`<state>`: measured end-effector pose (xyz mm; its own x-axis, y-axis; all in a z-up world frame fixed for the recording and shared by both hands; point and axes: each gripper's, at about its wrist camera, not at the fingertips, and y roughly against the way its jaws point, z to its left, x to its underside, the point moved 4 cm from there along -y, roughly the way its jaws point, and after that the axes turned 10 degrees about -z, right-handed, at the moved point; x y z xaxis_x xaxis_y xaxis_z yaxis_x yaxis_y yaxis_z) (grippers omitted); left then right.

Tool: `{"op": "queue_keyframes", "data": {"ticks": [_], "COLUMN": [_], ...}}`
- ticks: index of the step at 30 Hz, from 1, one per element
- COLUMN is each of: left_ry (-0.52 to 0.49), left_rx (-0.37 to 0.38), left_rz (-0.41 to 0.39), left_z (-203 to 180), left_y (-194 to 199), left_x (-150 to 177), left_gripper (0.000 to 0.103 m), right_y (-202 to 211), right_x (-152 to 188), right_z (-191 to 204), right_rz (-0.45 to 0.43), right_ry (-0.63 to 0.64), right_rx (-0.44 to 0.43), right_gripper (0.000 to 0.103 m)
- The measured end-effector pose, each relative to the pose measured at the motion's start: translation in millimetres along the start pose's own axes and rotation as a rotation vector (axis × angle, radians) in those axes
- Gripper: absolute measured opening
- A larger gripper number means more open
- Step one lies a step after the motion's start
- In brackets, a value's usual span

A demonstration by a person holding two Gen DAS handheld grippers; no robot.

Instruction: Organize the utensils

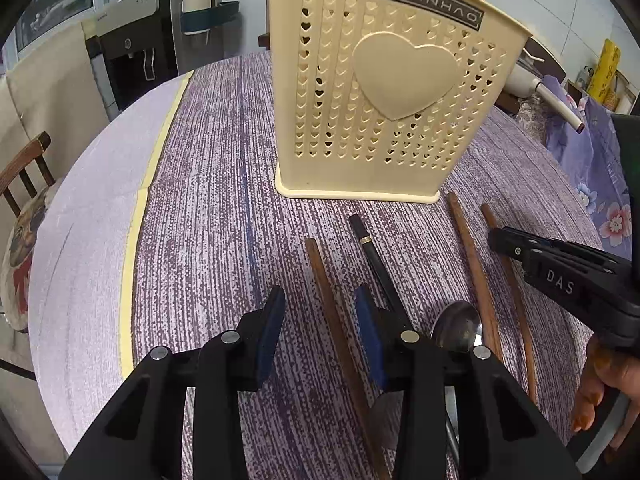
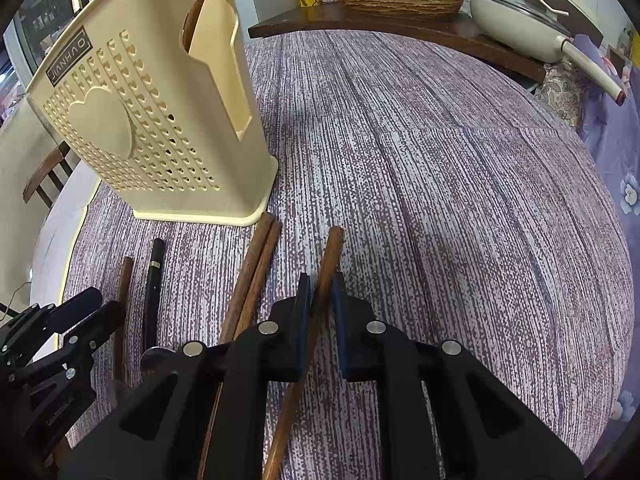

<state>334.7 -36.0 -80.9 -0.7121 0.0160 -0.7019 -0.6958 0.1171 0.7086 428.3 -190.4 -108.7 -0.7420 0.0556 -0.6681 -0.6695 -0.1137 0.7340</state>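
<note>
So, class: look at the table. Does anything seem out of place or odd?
Yes. The cream utensil holder stands upright, yet chopsticks, a black chopstick and a spoon lie loose on the tablecloth before it. Nothing looks spilled or broken.

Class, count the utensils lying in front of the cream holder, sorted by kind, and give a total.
Brown chopsticks: 4
Black chopstick: 1
Metal spoon: 1
Total: 6
</note>
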Motion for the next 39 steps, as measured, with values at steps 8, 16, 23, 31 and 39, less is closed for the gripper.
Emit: {"op": "queue_keyframes", "data": {"ticks": [8, 16, 23, 31, 39], "left_ry": [-0.038, -0.028, -0.005, 0.030, 0.062], "left_rx": [-0.047, -0.060, -0.042, -0.026, 0.010], "left_rz": [0.007, 0.020, 0.029, 0.029, -0.049], "left_z": [-1, 7, 9, 13, 18], "left_y": [-6, -12, -12, -12, 13], "left_x": [-1, -9, -9, -11, -24], "left_gripper": [0.026, 0.012, 0.011, 0.010, 0.008], "right_y": [3, 4, 6, 16, 59], "right_x": [1, 2, 2, -1, -13], "right_z": [11, 13, 0, -9, -7], "right_rz": [0.003, -0.001, 0.009, -0.027, -0.146], "right_ry": [0.018, 0.002, -0.054, -0.106, -0.071], "right_rx": [0.047, 0.044, 0.003, -0.054, -0.120], "right_gripper": [0.012, 0.011, 0.008, 0.008, 0.008]}}
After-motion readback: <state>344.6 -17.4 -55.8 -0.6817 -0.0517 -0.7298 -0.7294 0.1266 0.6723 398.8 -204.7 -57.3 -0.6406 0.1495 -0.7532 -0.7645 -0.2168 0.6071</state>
